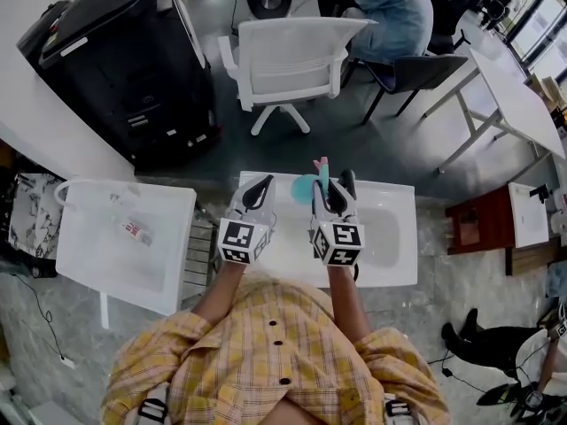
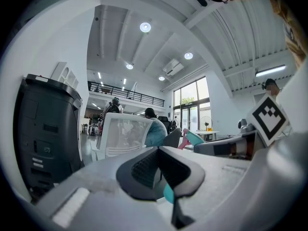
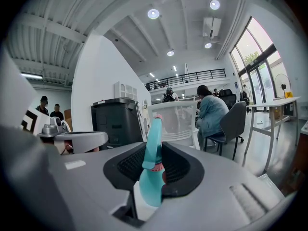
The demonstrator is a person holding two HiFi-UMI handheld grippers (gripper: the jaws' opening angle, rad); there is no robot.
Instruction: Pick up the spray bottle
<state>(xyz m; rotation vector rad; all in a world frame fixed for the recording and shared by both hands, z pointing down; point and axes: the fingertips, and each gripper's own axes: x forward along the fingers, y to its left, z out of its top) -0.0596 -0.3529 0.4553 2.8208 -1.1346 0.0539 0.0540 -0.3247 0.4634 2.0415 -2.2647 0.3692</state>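
The spray bottle (image 1: 306,187) is teal with a pink nozzle tip. My right gripper (image 1: 330,180) is shut on it and holds it over the white table (image 1: 390,237). In the right gripper view the bottle (image 3: 153,153) stands between the two black pads, its narrow top pointing up and away. My left gripper (image 1: 264,182) hangs just to the left of it at the same height, its jaws together with nothing between them. The left gripper view shows the bottle's head (image 2: 191,138) off to the right of those jaws (image 2: 160,150).
A white bin (image 1: 124,237) stands left of the table. Behind it are a black cabinet (image 1: 124,60) and a white office chair (image 1: 288,60). A person in blue sits further back. A red stool (image 1: 474,224) and a white desk (image 1: 514,96) are at the right.
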